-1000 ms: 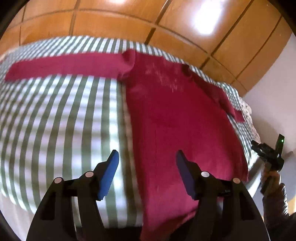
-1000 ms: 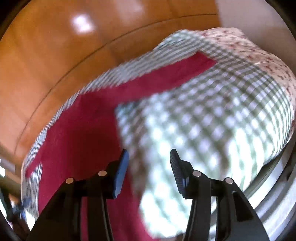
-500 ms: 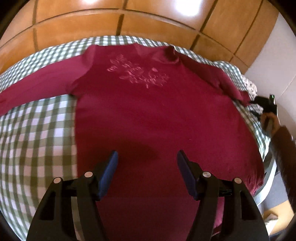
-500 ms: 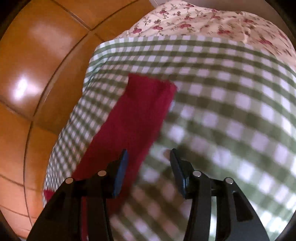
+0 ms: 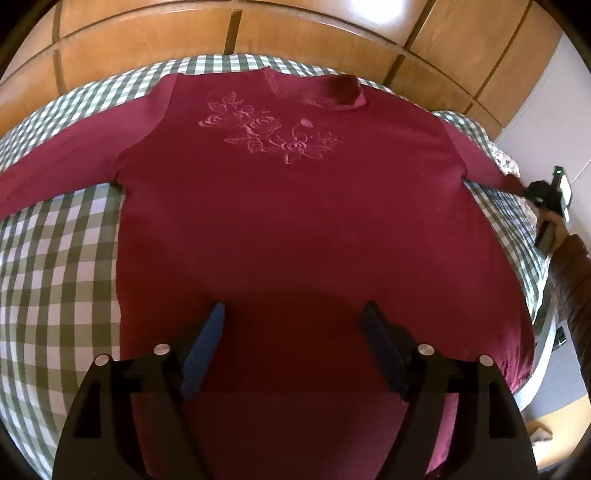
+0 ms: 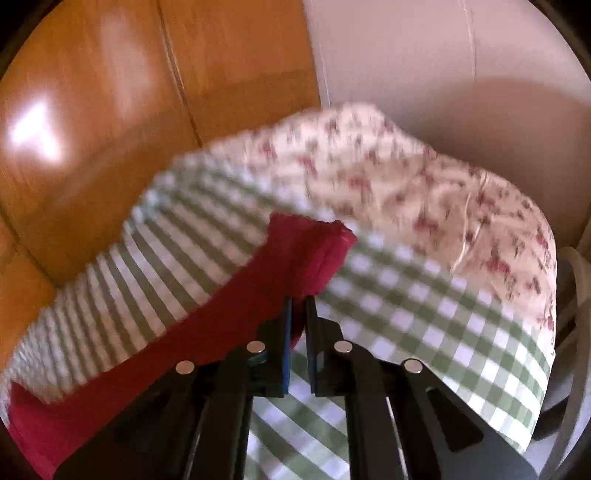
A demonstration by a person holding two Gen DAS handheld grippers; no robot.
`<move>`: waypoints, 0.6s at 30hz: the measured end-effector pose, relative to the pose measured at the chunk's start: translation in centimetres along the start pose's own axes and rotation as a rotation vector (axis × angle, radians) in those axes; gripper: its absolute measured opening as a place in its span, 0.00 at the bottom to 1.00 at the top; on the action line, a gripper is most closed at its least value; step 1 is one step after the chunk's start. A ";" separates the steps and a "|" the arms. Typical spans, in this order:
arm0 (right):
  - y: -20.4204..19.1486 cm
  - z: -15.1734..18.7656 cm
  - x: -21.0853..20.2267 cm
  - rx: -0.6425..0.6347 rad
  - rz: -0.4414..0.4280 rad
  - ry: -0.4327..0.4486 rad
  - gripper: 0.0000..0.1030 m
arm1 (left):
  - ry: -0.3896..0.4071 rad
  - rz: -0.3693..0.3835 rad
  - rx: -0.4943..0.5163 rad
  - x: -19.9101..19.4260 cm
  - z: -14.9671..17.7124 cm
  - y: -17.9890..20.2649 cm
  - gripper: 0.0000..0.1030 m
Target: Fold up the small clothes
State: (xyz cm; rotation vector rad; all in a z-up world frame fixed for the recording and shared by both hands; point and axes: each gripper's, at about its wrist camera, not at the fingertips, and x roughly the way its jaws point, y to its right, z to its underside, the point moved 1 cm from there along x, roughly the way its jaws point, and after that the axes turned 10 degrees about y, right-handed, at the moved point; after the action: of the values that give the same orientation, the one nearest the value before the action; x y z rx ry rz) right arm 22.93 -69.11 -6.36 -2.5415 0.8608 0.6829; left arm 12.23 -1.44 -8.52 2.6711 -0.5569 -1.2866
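Right gripper [image 6: 298, 306]: just closed, pinching sweater [image 5: 303, 236] cuff [image 6: 314, 254] at checked bedspread [image 5: 62, 258] edge
Left gripper [image 5: 293, 332]: fingers wide, opening further, empty above hem
Room: wooden wardrobe [image 5: 295, 33] beyond bed

Dark red on green check

Your jumper [image 5: 303, 229] is dark red, with a paler pink rose outline stitched on its chest. Under it you have a green-and-white checked cover [image 5: 59, 266]; far right, a cream cloth [image 6: 424, 192] printed with small red flowers. Your grippers are black with blue pads [image 5: 205, 347], and the panels [image 5: 147, 40] behind are orange-brown wood.
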 end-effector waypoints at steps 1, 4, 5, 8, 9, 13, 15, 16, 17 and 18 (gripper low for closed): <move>0.0 0.5 0.4 -0.005 -0.002 -0.017 0.06 | -0.001 -0.001 0.005 0.0 0.0 0.1 0.73; 0.5 1.4 0.1 0.003 -0.018 -0.043 0.07 | 0.001 0.011 0.005 -0.4 -0.2 0.0 0.73; 0.3 1.6 -0.4 -0.040 -0.011 -0.043 0.07 | 0.004 0.014 0.004 -0.6 -0.3 -0.1 0.73; 0.7 1.9 -3.3 -0.085 -0.031 -0.006 0.07 | 0.022 0.027 -0.017 -1.2 -1.1 -0.7 0.73; 0.9 1.7 -4.5 -0.073 -0.050 0.018 0.07 | 0.032 0.027 -0.031 -1.5 -1.6 -1.1 0.73; 0.9 1.3 -11.4 -0.088 -0.241 0.110 0.06 | 0.055 0.028 -0.041 -1.6 -2.9 -1.6 0.73; 0.9 3.2 -12.8 -0.148 -0.268 0.048 0.07 | 0.058 0.042 -0.040 -1.5 -3.0 -1.3 0.73; 1.1 4.5 -12.9 -0.172 -0.276 -0.003 0.07 | 0.057 0.052 -0.038 -1.4 -2.9 -1.0 0.73; 1.6 6.5 -12.8 -0.202 -0.272 -0.068 0.07 | 0.055 0.060 -0.032 -1.4 -2.8 -0.7 0.73; 1.9 7.6 -12.7 -0.217 -0.264 -0.099 0.07 | 0.051 0.067 -0.019 -1.3 -2.6 -0.2 0.73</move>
State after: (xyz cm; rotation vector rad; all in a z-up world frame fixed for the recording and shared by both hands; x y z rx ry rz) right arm 10.38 -61.03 -5.88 -2.7165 0.4259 0.8464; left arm 13.55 -0.88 -6.03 2.6383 -0.6188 -1.1964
